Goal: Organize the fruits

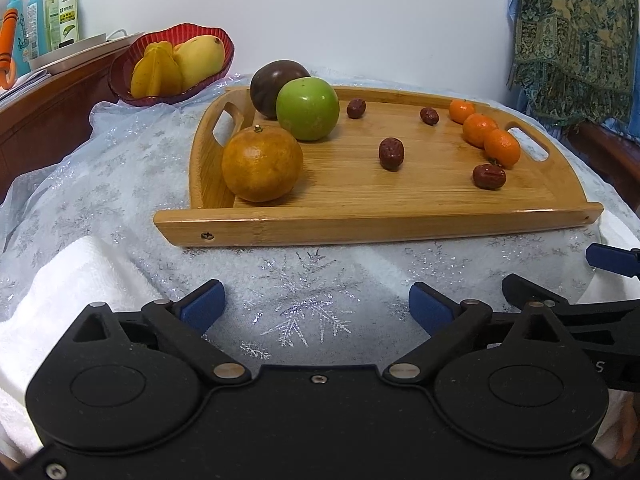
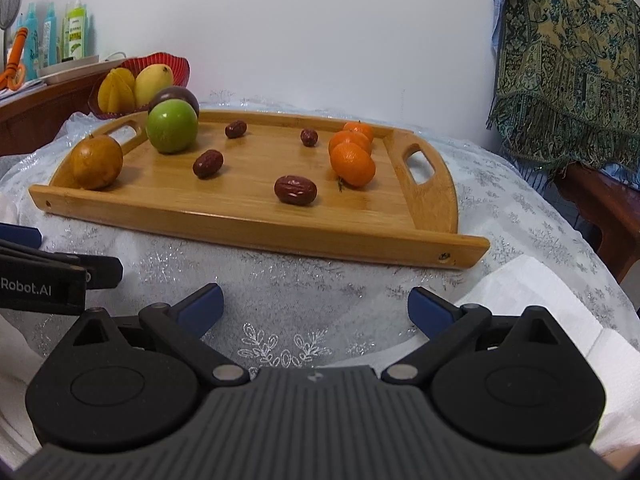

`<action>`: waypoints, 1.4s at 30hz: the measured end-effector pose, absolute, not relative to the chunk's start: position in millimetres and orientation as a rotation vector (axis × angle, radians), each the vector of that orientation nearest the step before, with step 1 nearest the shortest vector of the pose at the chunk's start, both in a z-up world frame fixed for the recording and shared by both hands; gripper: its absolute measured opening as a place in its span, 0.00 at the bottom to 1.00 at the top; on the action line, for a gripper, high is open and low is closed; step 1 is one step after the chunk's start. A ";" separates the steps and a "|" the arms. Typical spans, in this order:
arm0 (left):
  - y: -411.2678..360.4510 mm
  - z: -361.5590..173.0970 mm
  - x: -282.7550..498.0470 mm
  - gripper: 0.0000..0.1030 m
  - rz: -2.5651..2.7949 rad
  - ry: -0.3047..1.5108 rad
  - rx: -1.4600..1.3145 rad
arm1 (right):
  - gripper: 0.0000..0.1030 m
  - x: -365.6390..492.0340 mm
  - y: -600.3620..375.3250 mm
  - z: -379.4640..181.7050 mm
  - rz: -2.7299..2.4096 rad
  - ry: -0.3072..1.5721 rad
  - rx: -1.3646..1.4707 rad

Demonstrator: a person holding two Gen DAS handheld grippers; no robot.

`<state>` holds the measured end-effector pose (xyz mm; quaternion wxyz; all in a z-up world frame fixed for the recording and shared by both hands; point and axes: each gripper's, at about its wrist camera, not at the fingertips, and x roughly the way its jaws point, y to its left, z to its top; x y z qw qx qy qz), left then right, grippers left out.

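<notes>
- Bamboo is what you work over in the left wrist view: the wooden tray [image 1: 360, 216] lies on the snowflake cloth [image 1: 304, 304], at twelve o'clock from your left gripper [image 1: 316, 306].
- Your left gripper's jaws stand wide apart with nothing between them, well short of the tray.
- Nearest for this hand is the large orange [image 1: 261, 164] at eleven o'clock; come over the tray's front rim from above and close across its widest part, since I judge a round fruit may roll.
- Behind it sit the green apple [image 1: 307, 109] and a dark round fruit [image 1: 276, 84], touching.
- Beyond the tray, at ten o'clock, the red bowl [image 1: 120, 80] holds a starfruit [image 1: 156, 70] and a mango [image 1: 200, 58].
- In the right wrist view, your right gripper [image 2: 315, 306] is likewise spread wide and empty, over cloth.
- At twelve o'clock lies a red date [image 2: 295, 190]; three more are scattered across the tray [image 2: 260, 232].
- Three mandarins [image 2: 353, 164] cluster at one o'clock by the tray's right handle; take the front one first, I'd say, without nudging its neighbours.
</notes>
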<state>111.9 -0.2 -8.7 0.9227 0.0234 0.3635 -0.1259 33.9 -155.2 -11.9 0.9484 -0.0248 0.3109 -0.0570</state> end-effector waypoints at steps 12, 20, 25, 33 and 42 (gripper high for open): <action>-3.8 -11.6 114.0 0.99 -0.229 0.748 0.077 | 1.00 37.9 -161.2 -16.5 -0.116 0.647 0.004; -3.5 -12.3 115.1 1.00 -0.226 0.750 0.077 | 1.00 37.8 -161.9 -17.5 -0.116 0.647 0.011; -3.4 -12.3 115.2 1.00 -0.226 0.750 0.076 | 1.00 37.8 -162.0 -17.5 -0.116 0.646 0.011; -3.1 -12.2 115.3 1.00 -0.227 0.753 0.076 | 1.00 37.9 -162.1 -17.9 -0.116 0.646 0.012; -3.3 -12.6 116.2 1.00 -0.223 0.756 0.075 | 1.00 37.9 -162.3 -18.3 -0.116 0.646 0.011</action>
